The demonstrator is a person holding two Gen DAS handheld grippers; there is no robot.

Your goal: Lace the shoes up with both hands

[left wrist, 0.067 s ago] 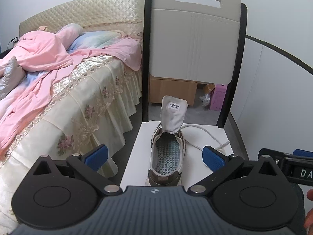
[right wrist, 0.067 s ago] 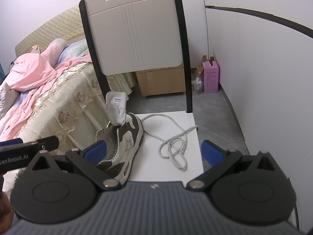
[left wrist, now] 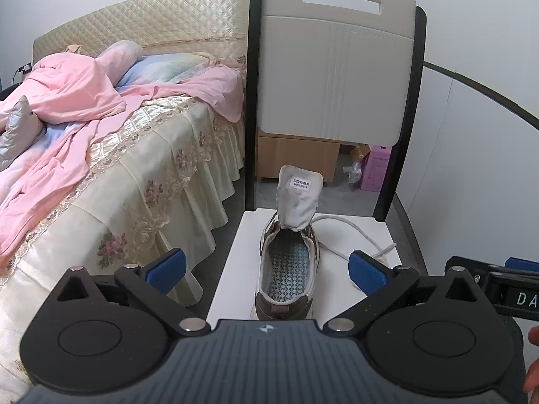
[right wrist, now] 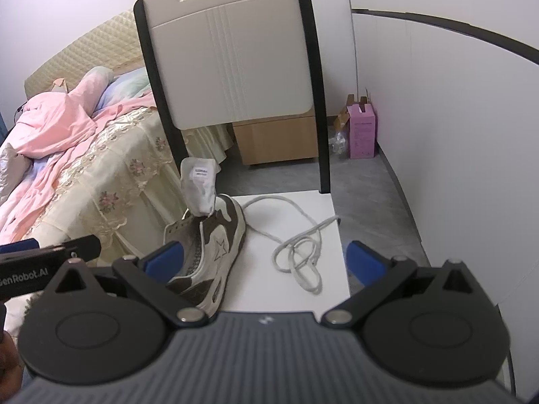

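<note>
A brown-and-white sneaker [left wrist: 286,266] [right wrist: 209,245] stands on the white seat [left wrist: 340,235] [right wrist: 262,282] of a chair, heel toward me, its tongue pulled upright. A loose white lace [right wrist: 299,252] [left wrist: 357,232] lies coiled on the seat to the shoe's right. My left gripper [left wrist: 267,271] hovers open just behind the heel, nothing between its blue pads [left wrist: 166,271]. My right gripper [right wrist: 264,261] is open too, held above the seat's front edge, with the lace ahead of it. The other gripper's tip shows at each view's side edge.
The chair's pale backrest [left wrist: 337,77] with black posts rises behind the shoe. A bed [left wrist: 111,155] with pink bedding sits close on the left. A wooden cabinet [right wrist: 276,141] and a pink box [right wrist: 362,131] stand on the floor beyond; a white wall [right wrist: 454,155] runs along the right.
</note>
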